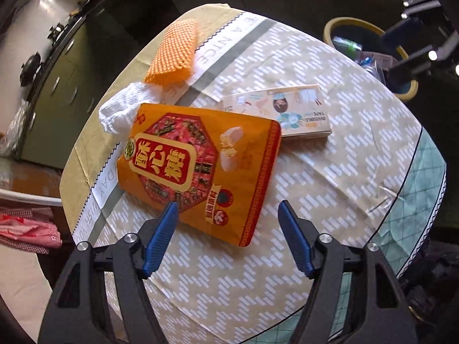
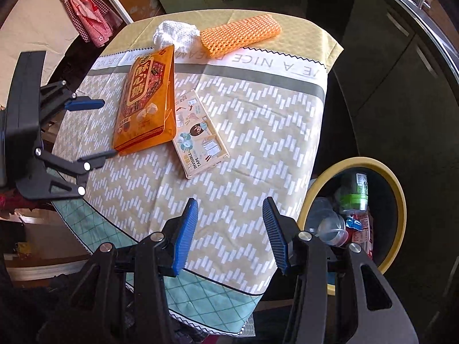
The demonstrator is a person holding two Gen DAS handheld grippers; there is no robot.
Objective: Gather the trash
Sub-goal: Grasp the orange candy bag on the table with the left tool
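Now, left gripper spread wide and holding nothing, blue pads either side of the near corner of the orange candy bag, just above the cloth. Right gripper likewise apart and bare, over the table's near edge. Bag lying flat on the patterned tablecloth, overlapping a tape box. Beyond, white foam net touching an orange foam net. Beside the table, yellow-rimmed bin holding bottles and wrappers.
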